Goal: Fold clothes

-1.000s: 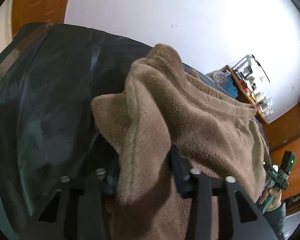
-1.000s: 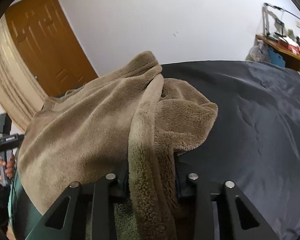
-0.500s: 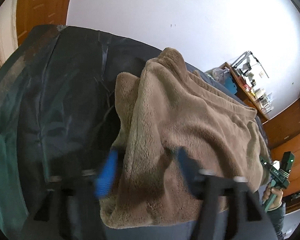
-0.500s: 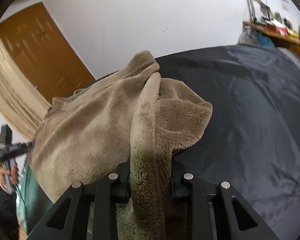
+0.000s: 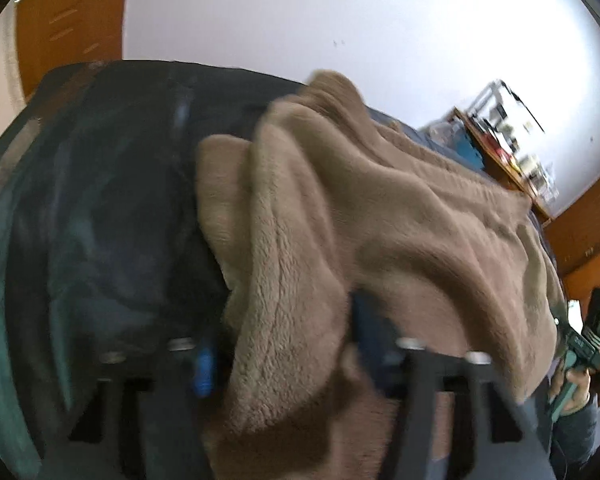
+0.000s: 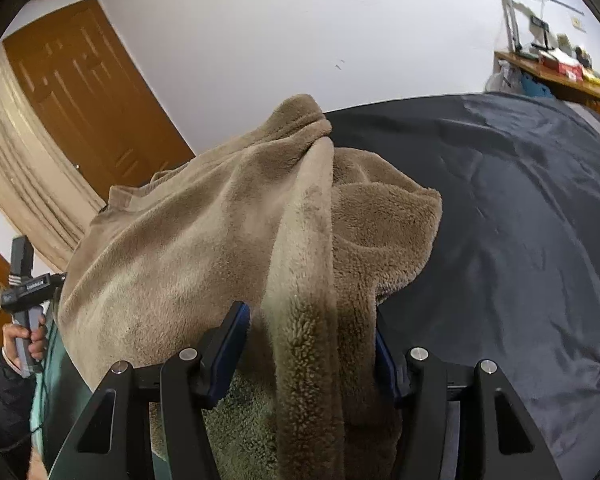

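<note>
A brown fleece garment point(image 6: 204, 248) lies heaped on a dark-covered table point(image 6: 520, 220), stretching between the two grippers. A thick fold runs lengthwise away from the right gripper point(image 6: 308, 340), whose jaws are opening, the left pad clear of the fleece between them. At the other end the left gripper point(image 5: 288, 344) is closing around another fold; blur hides whether it pinches.

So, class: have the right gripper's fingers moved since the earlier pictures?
Yes. The right gripper is opening: its fingers have spread outward from the fleece fold between them, and the pad on the picture's left stands clear of it.
</note>
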Tool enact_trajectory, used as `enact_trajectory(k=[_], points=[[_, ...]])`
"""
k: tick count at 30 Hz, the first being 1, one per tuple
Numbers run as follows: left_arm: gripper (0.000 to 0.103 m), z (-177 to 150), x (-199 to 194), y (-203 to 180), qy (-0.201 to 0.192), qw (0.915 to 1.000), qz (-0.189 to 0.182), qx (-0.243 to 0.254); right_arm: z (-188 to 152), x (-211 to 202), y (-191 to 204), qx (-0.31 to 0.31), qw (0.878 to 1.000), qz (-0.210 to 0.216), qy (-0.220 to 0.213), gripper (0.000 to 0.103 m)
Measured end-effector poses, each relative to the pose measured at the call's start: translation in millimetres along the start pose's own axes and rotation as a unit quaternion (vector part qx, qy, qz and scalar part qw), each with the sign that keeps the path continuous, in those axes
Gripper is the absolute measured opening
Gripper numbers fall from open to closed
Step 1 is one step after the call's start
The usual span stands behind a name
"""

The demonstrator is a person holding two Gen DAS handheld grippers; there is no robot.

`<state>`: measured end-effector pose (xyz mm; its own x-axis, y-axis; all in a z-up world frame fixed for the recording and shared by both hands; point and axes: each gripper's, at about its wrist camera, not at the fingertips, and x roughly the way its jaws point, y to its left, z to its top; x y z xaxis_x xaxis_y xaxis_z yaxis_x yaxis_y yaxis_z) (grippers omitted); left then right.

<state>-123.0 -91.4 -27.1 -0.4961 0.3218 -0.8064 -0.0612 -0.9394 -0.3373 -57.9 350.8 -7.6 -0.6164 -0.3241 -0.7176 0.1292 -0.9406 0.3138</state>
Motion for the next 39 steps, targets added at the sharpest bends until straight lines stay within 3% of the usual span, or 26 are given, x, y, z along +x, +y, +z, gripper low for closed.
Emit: enact_trajectory(k=[2,7,16,30,34,36,39], points=[[0.038,-3,-4,-5,-0.006,0.9999,0.012,0.004,0,1,3,-0.011,1.0,-0.003,0.002,0.057],[0.031,-15,-20,-10,-0.015,0.9994,0.03,0.009,-5,-2,4,-0.013,1.0,0.0,0.002,0.038],[0.031,-51,-63,-7,0.005,0.9999,0.014,0.005,-32,-34,4,-0.014,0.999,0.015,0.028,0.035],[0.032,-159,-117,4,0.014,0.9999,-0.001,0.004,-151,-125,24,-0.041,0.996,0.047,0.059,0.035],[0.037,-174,-123,2,0.013,0.9999,-0.006,0.009,-169,-142,26,-0.048,0.997,0.034,0.055,0.037],[0.04,-175,-125,4,0.01,0.9999,-0.006,0.007,-168,-144,20,-0.03,0.998,0.034,0.049,0.044],[0.057,-179,-134,19,0.008,0.9998,-0.005,-0.016,-167,-147,10,-0.003,0.999,0.034,0.039,0.055]])
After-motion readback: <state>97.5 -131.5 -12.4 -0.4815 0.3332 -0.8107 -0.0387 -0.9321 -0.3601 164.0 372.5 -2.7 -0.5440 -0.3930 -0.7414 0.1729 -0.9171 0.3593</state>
